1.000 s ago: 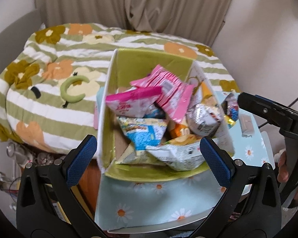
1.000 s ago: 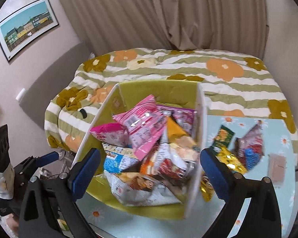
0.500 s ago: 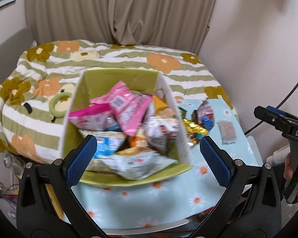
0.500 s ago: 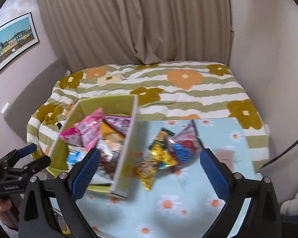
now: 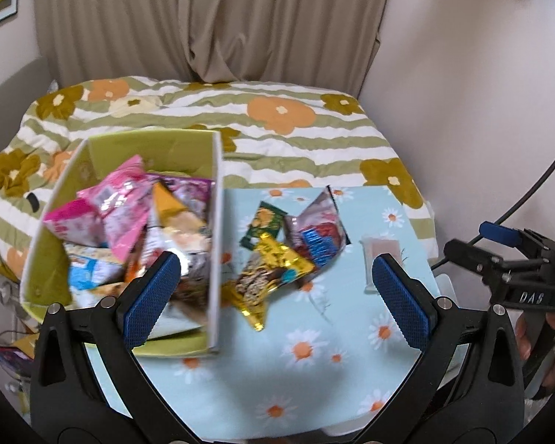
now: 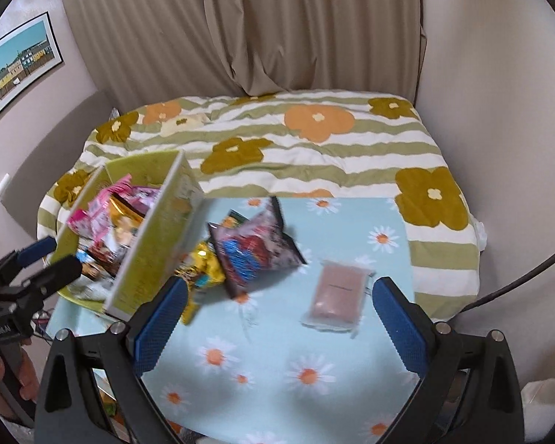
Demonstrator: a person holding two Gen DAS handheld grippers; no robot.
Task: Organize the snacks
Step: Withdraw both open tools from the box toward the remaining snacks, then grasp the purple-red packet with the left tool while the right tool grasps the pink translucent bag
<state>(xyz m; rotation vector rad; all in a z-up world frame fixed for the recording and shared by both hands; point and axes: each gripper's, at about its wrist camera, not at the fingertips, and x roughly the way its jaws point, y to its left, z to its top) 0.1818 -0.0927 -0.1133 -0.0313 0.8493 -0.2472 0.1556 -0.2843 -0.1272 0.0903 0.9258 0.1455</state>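
Observation:
A green box [image 5: 215,244] crammed with snack packets, a pink one [image 5: 124,203] on top, stands at the left of the daisy-print table [image 5: 314,377]. To its right lie a gold packet [image 5: 268,277], a green packet [image 5: 264,222], a red-and-blue packet [image 5: 318,238] and, apart from them, a flat pale pink packet [image 5: 383,255]. My left gripper [image 5: 275,281] hovers open over the box edge and the loose packets, holding nothing. My right gripper [image 6: 280,296] is open above the table, between the red-and-blue packet [image 6: 255,248] and the pale pink packet [image 6: 336,292].
A bed with a striped floral quilt [image 5: 277,125] runs behind the table, with curtains [image 5: 211,22] beyond. Walls close in on the right. A dark cable [image 6: 518,281] hangs at the right edge. A hand [image 6: 14,373] holds the left gripper's handle at the lower left.
Both views have swung right and pulled back. The box slid toward the left of each frame and the loose packets now lie ahead of the fingers. Both grippers stayed open.

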